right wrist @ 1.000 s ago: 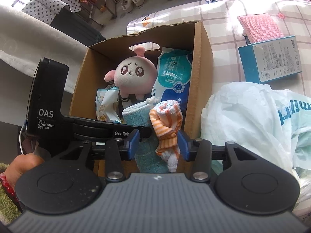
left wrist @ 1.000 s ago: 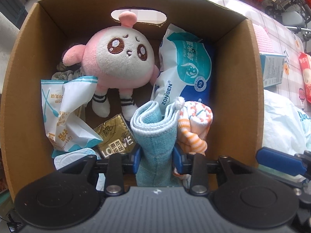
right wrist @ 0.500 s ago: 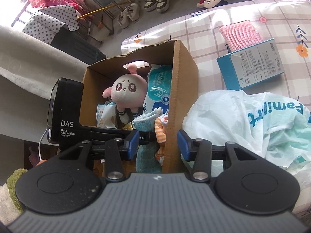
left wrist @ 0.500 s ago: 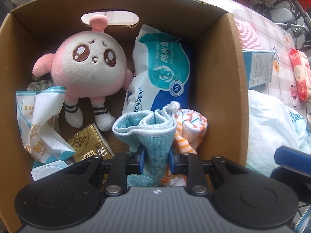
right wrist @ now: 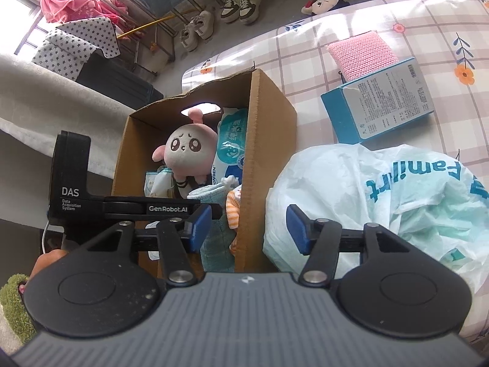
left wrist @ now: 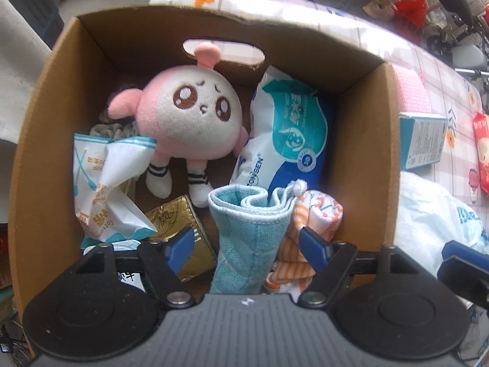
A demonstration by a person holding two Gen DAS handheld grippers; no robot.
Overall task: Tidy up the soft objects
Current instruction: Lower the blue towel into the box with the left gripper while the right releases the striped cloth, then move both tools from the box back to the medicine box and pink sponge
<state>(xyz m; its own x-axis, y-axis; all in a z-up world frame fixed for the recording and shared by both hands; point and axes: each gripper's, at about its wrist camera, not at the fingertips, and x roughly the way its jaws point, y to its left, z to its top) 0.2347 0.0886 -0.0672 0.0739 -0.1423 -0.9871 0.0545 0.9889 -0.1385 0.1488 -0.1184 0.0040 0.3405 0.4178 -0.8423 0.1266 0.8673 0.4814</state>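
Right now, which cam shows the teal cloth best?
Left wrist: the teal cloth stands unobstructed in the cardboard box, between the open left gripper. Right wrist shows only a sliver behind the left gripper's body.

Black left tongs (left wrist: pixel 248 246) and right tongs (right wrist: pixel 250 226) carry blue pads and silver screws.

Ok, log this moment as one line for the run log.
left gripper: open, around teal cloth | right gripper: open, empty | teal cloth, striped cloth: in box
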